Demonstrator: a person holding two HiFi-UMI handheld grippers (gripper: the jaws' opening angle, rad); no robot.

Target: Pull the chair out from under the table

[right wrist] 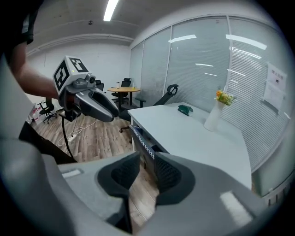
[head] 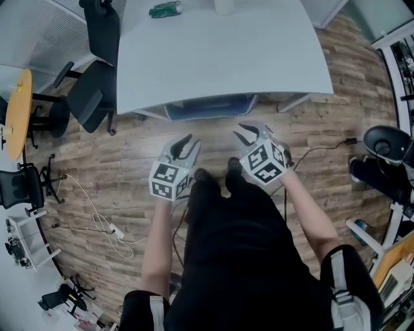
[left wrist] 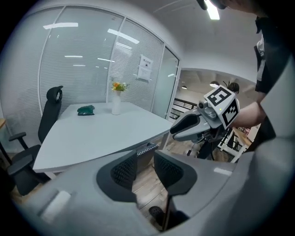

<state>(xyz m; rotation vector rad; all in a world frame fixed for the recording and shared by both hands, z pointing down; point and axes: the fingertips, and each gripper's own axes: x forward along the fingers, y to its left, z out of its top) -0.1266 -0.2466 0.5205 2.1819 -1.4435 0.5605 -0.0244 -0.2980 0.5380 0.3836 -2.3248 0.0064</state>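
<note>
The chair [head: 208,107] is tucked under the light grey table [head: 259,58]; only the top of its back, dark with a white zigzag trim, shows at the table's near edge. It appears again between the jaws in the left gripper view [left wrist: 146,148] and in the right gripper view [right wrist: 139,139]. My left gripper [head: 186,145] and right gripper [head: 246,133] hover side by side over the wood floor just short of that edge, apart from the chair. Both are open, with nothing between the pads of the left gripper [left wrist: 145,171] or the right gripper [right wrist: 146,174].
A black office chair [head: 97,84] stands at the table's left end, with a round yellow table [head: 18,113] further left. A green object [head: 165,9] and a white vase [left wrist: 116,102] sit on the tabletop. White cables [head: 103,226] lie on the floor; another black chair [head: 383,145] is at right.
</note>
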